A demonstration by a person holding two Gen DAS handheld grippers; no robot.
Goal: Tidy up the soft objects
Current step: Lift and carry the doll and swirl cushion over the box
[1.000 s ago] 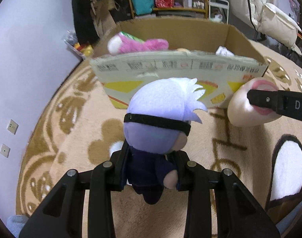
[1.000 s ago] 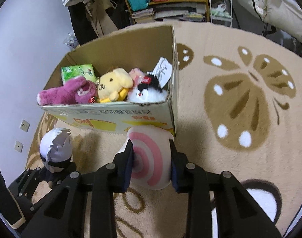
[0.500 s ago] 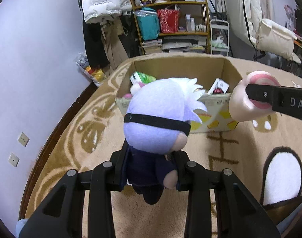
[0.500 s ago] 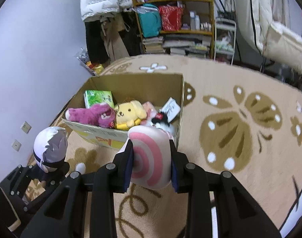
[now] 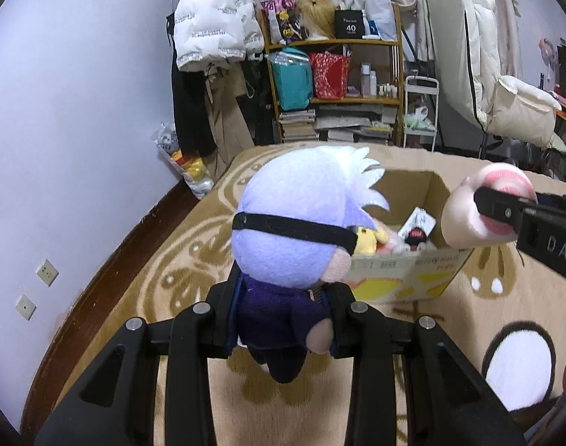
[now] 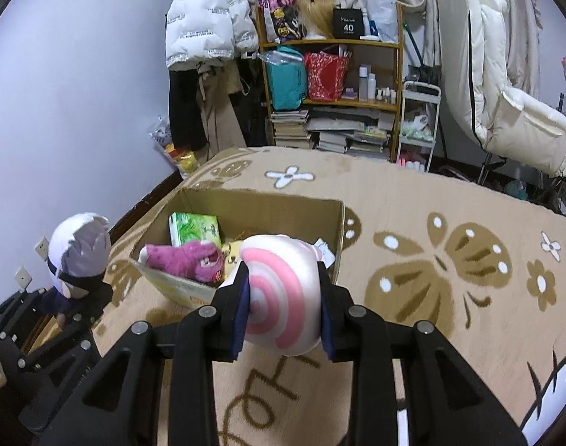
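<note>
My left gripper (image 5: 283, 319) is shut on a white-haired doll (image 5: 297, 230) with a black blindfold and dark suit, held in the air short of the cardboard box (image 5: 409, 278). My right gripper (image 6: 283, 308) is shut on a pink-and-white swirl plush (image 6: 283, 290), held above the box's near edge (image 6: 178, 286). The box holds a magenta bear (image 6: 193, 264), a yellow dog plush (image 6: 232, 256) and a green pack (image 6: 195, 228). The swirl plush also shows in the left wrist view (image 5: 468, 219), and the doll in the right wrist view (image 6: 78, 256).
The box stands on a beige patterned rug (image 6: 450, 260). A wooden shelf (image 6: 335, 74) with books and bags stands at the back, a white jacket (image 6: 204, 26) hangs left of it, a white chair (image 6: 505, 93) is at the right. The lilac wall (image 5: 78, 111) is to the left.
Both grippers have risen with their toys still gripped, so the box now lies lower and farther below, with more of the room's back wall in view.
</note>
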